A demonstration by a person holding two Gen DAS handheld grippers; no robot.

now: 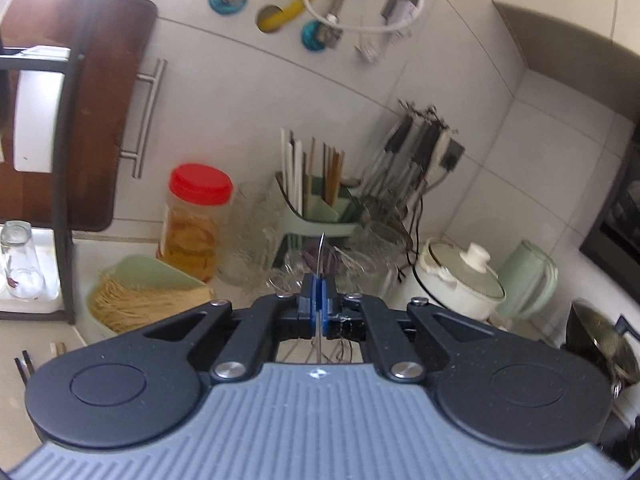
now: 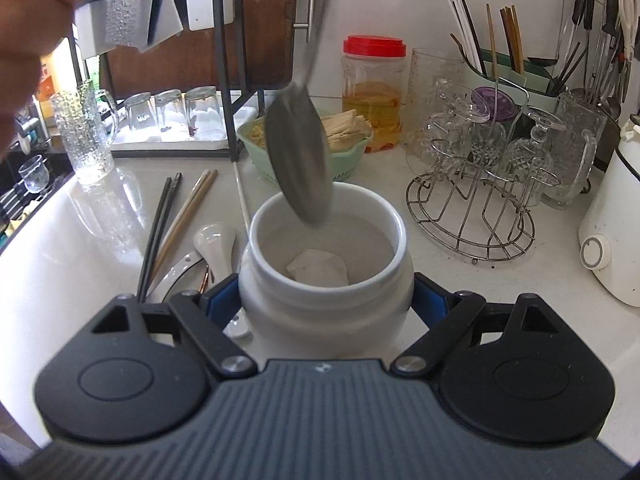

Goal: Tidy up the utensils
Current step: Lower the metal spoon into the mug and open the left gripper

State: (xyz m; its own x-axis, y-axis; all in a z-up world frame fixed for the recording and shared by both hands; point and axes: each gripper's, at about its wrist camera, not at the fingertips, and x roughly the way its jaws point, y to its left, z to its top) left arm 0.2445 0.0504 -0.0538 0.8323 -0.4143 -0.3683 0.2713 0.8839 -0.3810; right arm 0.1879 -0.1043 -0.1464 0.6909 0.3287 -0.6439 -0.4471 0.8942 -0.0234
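1. Glass mug: upright on the counter at far left of the right wrist view, textured.
2. Tumblers: three, upside down on a white tray under a black rack.
3. Chopsticks: a dark pair and a pale pair lying side by side on the counter, left of the jar.
4. White spoon: ceramic, lying just left of the jar, partly behind the right gripper's left finger.
5. Green basket: behind the jar, holding pale dried strips.
6. Jar: white ceramic, wide mouth, upright on the counter; a pale lump lies in the bottom.
7. Right gripper: jaws spread wide and pressed on both sides of the jar's body.
8. Metal spoon: hangs bowl down, blurred, its tip at the jar's mouth, just inside the far rim; its handle runs up to the left gripper at the top edge.
9. Left gripper: jaws closed on the metal spoon's thin handle, seen edge-on between the blue pads; a hand carries it.
10. Red-lidded jar: clear plastic, yellow contents, against the wall.
11. Wire rack: holds upturned cut glasses.
12. Green holder: chopsticks standing in it, right of the red-lidded jar.
13. Hanging utensils: on a wall rail, far right.
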